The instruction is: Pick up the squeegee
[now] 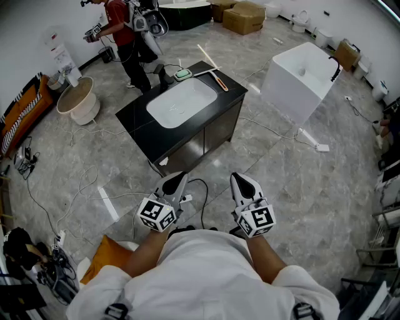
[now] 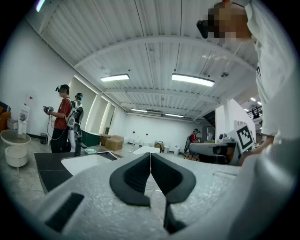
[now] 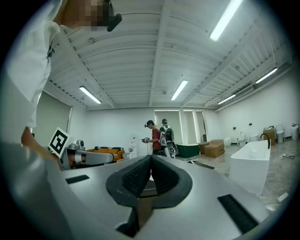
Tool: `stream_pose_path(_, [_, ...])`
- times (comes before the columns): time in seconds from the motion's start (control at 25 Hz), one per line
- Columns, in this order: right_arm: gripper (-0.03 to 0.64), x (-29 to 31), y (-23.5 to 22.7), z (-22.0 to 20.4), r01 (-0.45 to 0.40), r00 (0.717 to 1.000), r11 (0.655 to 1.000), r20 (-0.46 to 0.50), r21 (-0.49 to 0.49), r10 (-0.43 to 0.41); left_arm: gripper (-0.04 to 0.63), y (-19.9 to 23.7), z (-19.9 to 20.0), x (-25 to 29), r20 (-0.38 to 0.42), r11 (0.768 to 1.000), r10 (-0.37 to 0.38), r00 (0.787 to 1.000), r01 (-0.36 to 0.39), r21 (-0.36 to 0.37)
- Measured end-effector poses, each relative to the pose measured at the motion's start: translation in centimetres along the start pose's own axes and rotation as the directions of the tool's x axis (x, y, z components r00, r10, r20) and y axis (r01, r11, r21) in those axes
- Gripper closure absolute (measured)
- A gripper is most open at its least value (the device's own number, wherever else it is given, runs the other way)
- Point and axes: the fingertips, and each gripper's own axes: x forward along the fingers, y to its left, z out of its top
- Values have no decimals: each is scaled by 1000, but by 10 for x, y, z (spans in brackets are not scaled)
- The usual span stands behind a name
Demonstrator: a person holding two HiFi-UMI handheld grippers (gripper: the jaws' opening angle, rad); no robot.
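Claws shut and empty, squeegee point(image 1: 214, 77) across the floor on the bench point(image 1: 139, 123)

Nearest the head camera, the wearer's two white sleeves reached forward, each hand carrying a tool with a marker cube on it. The left claw point(image 1: 178, 178) and the right claw point(image 1: 241, 180) were held side by side, level, above the grey tiled floor point(image 1: 300, 181). In the left gripper view the left claw point(image 2: 150, 155) had its dark pads pressed together with nothing between them. The right gripper view showed the same of the right claw point(image 3: 150, 159): pads met, nothing held.

Past the claws, loose cables point(image 1: 81, 194) trailed over the floor. Well apart from both tools stood the bench, a black cabinet with a white basin point(image 1: 181, 103) set in its top. A black tap point(image 1: 164, 76) rose at the basin's far rim, and a small green pad point(image 1: 182, 74) lay just beside it. The squeegee lay flat on the bench's far right corner, beyond the basin and right of the green pad, its brown handle slanting toward the right edge. Neither claw touched it.

To the right of the bench sat a white tub point(image 1: 299, 78). Farther off, a person in a red top point(image 1: 119, 28) stood behind the bench, and cardboard boxes point(image 1: 244, 17) rested near the back wall.
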Motion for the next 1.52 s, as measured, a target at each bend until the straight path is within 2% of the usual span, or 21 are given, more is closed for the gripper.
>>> stream_pose_path(0.4, [603, -2, -10, -9, -20, 1000, 1000, -1, 20, 20, 578, -11, -6, 8, -5, 1000, 1, 1000, -1, 7])
stream_pose_path(0.64, [601, -8, -16, -7, -42, 998, 998, 45, 37, 40, 578, -16, -15, 12, -26, 1000, 10, 1000, -10, 1])
stream_pose_path(1.0, [601, -19, -43, -30, -11, 1000, 997, -8, 80, 12, 578, -12, -25, 22, -22, 998, 32, 999, -33, -50])
stream_pose_path(1.24, [601, -10, -57, -47, -3, 999, 995, -38, 105, 7, 578, 1, -40, 32, -46, 996, 48, 998, -51, -73])
stream_pose_path(1.52, [601, 31, -89, -45, 1, 999, 996, -46, 89, 3, 578, 33, -42, 81, -39, 995, 24, 999, -27, -99])
